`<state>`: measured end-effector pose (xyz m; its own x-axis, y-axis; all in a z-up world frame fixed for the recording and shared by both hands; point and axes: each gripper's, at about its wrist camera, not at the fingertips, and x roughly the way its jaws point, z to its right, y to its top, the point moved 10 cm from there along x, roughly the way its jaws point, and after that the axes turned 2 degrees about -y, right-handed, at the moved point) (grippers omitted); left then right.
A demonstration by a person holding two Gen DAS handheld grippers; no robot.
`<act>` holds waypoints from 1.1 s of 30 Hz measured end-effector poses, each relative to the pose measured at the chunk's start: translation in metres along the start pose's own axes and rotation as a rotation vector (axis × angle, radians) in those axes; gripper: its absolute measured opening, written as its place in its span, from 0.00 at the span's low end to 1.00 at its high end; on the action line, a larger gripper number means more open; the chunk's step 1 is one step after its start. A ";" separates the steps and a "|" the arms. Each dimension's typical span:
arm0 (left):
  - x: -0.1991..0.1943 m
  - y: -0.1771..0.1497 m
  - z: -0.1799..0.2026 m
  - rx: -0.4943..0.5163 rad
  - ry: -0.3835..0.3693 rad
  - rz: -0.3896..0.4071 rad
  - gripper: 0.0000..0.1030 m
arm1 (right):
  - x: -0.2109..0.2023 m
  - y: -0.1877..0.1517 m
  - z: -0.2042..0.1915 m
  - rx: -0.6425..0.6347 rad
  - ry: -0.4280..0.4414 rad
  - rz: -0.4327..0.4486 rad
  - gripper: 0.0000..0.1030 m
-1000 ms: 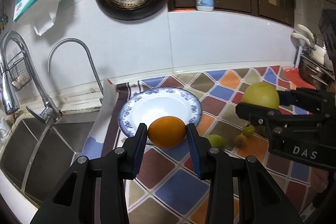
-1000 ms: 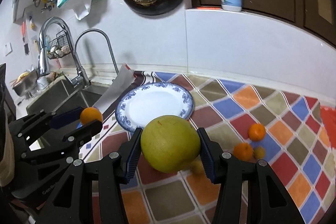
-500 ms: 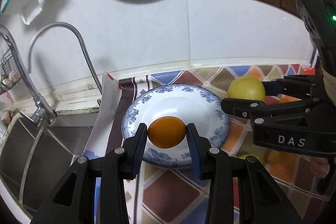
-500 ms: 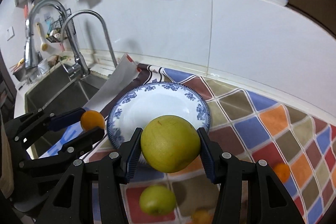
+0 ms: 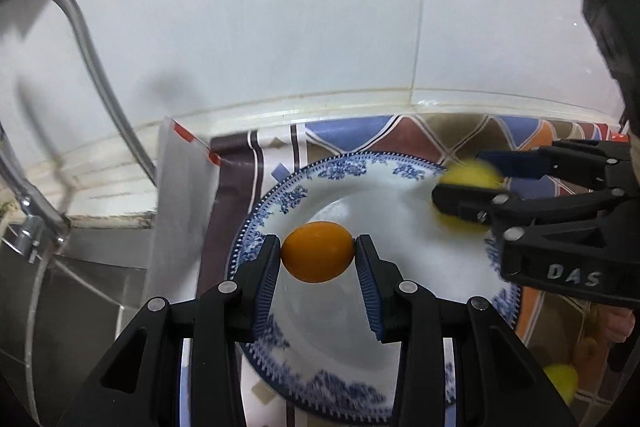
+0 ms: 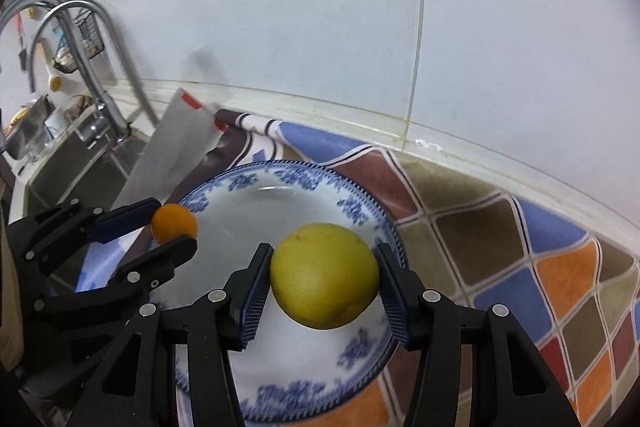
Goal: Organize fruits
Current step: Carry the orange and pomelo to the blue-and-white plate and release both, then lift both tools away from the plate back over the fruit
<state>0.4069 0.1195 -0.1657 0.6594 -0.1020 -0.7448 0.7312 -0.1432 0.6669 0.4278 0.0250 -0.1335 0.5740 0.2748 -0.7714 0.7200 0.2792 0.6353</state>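
My left gripper (image 5: 318,257) is shut on a small orange (image 5: 318,256) and holds it over the left half of the blue-and-white plate (image 5: 296,195). My right gripper (image 6: 323,281) is shut on a large yellow-green fruit (image 6: 325,277) and holds it over the right half of the same plate (image 6: 304,179). The right gripper (image 5: 472,183) shows blurred in the left wrist view with the yellow-green fruit (image 5: 474,173). The left gripper (image 6: 174,229) and its orange (image 6: 174,223) show in the right wrist view. The plate holds no fruit.
The plate lies on a colourful checked cloth (image 6: 560,267) by a white tiled wall (image 6: 320,27). A sink (image 6: 60,171) with curved taps (image 6: 100,39) is to the left. Another yellow-green fruit (image 5: 562,381) lies on the cloth at the right.
Both grippers have moved forward and lower over the plate, each still holding its fruit. The plate now fills more of both views.
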 end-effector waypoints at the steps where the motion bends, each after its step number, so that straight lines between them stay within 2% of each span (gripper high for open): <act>1: 0.006 0.000 0.000 -0.004 -0.007 -0.011 0.37 | 0.002 0.003 0.001 0.002 0.000 0.004 0.51; 9: 0.024 -0.006 0.001 -0.009 -0.017 -0.035 0.38 | 0.008 0.014 0.004 -0.010 -0.004 0.020 0.51; 14: 0.014 -0.004 0.003 -0.018 -0.007 -0.012 0.46 | 0.002 0.007 0.008 -0.008 -0.015 0.021 0.51; 19: -0.013 0.001 0.004 -0.018 0.025 0.028 0.51 | -0.016 0.003 0.010 0.006 -0.024 0.054 0.51; 20: -0.021 0.003 0.005 -0.021 0.026 0.042 0.55 | -0.023 0.002 0.011 0.019 -0.021 0.063 0.51; 24: -0.060 0.007 0.012 -0.015 0.044 0.100 0.60 | -0.049 -0.001 0.012 0.028 -0.032 0.106 0.51; 33: -0.131 0.002 0.029 -0.033 0.037 0.210 0.72 | -0.117 -0.017 0.007 0.038 -0.062 0.213 0.52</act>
<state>0.3174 0.1044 -0.0673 0.8031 -0.0899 -0.5890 0.5823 -0.0907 0.8079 0.3510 -0.0185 -0.0547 0.7366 0.2669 -0.6215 0.5933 0.1861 0.7832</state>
